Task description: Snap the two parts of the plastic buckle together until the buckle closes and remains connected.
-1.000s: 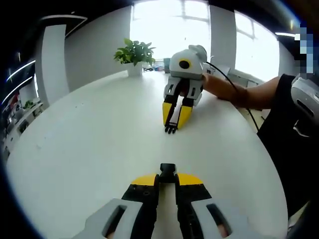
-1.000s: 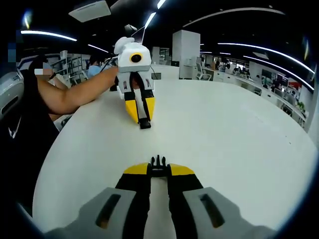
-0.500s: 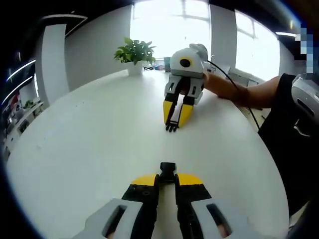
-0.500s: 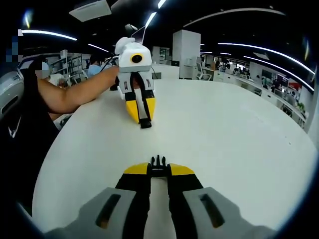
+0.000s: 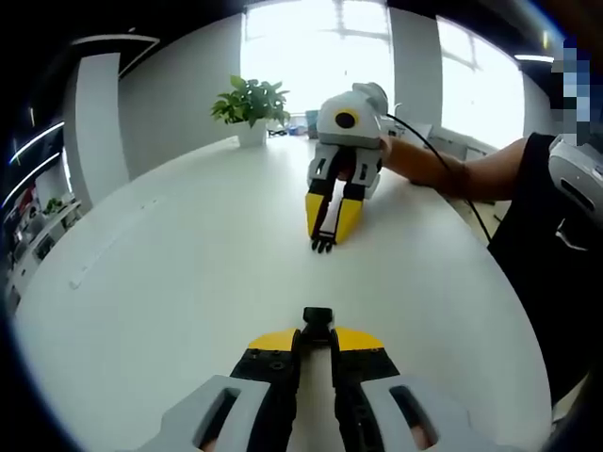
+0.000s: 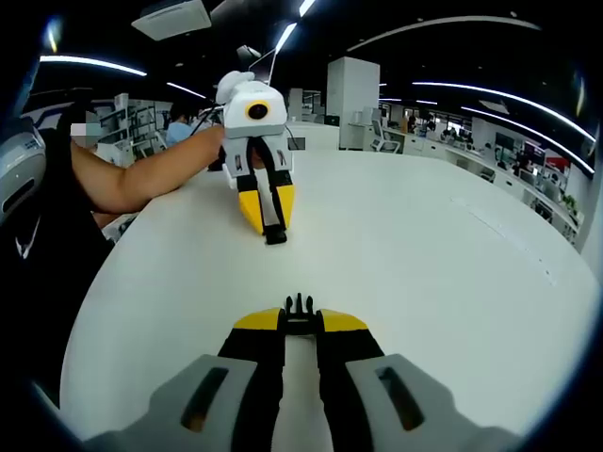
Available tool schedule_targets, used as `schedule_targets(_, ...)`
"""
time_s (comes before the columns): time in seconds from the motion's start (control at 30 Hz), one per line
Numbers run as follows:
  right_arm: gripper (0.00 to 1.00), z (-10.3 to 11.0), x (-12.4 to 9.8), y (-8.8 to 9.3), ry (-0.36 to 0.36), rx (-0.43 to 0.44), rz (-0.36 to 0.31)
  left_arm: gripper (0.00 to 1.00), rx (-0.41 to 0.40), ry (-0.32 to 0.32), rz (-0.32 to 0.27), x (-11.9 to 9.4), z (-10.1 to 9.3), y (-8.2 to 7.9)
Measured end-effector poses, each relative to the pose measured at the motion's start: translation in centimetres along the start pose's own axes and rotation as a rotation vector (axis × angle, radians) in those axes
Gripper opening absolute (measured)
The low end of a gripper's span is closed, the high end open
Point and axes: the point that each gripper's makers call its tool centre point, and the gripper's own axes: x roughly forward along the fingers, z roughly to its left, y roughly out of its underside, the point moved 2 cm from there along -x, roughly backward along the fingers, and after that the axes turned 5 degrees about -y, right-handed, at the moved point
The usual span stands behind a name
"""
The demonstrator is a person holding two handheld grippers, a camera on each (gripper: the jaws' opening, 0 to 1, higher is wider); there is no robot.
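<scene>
Left gripper view: the left gripper (image 5: 317, 337) has its jaws clamped on the socket half of the buckle (image 5: 317, 321), which pokes out past the tips. Straight ahead over the white table (image 5: 179, 264), well apart, the right gripper (image 5: 326, 234) faces it, pinching the pronged half of the buckle (image 5: 323, 245); a potted plant (image 5: 251, 105) stands far beyond
</scene>
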Motion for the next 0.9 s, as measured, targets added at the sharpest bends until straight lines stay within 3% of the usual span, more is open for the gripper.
schedule_targets(0.9,0.12,0.64,0.37,-0.20,-0.031,-0.002,-0.020,0.11,-0.017,0.029,-0.033,0.89,-0.41,-0.40)
